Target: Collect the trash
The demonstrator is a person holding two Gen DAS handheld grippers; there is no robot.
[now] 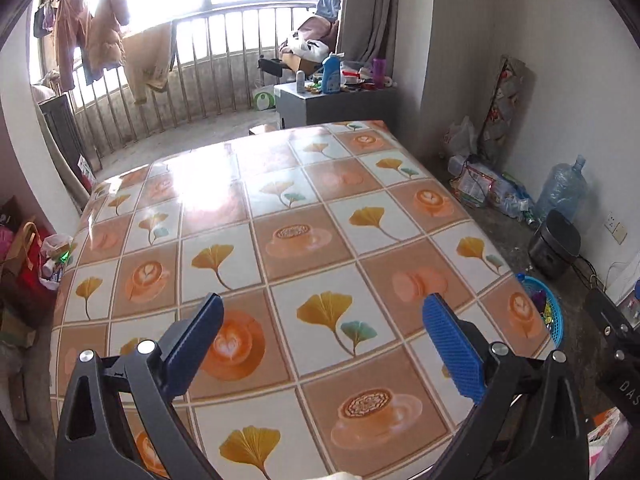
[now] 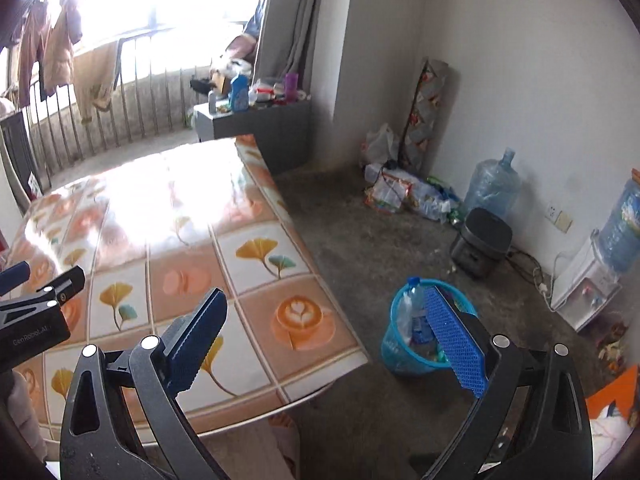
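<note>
Left wrist view: left gripper (image 1: 323, 322) with blue ribbed pads spread wide, nothing between them, hanging over square table (image 1: 224, 168) covered in glossy oilcloth with ginkgo-leaf and coffee-cup tiles. Tabletop bare apart from window glare. Blue plastic mesh waste basket (image 1: 554, 312) on concrete floor just past the table's right edge, mostly hidden behind that edge, colourful wrappers inside. Part of the other black gripper frame at far right. Beyond: black rice cooker (image 1: 554, 242), crushed clear water jug (image 1: 562, 192), heap of plastic bags and wrappers (image 1: 486, 188) along the wall. Grey cabinet (image 1: 320, 106) cluttered with bottles behind the table; laundry on balcony railing (image 1: 104, 44).

Right wrist view: right gripper (image 2: 326, 334) also spread wide, empty, aimed past the table corner at the floor. Waste basket (image 2: 390, 344) near the table's right edge, partly covered by the right blue pad, clear plastic bottle with blue cap (image 2: 412, 312) standing in it. Left gripper body at left edge over the table. White water dispenser (image 2: 588, 284) with blue jug at right wall.
</note>
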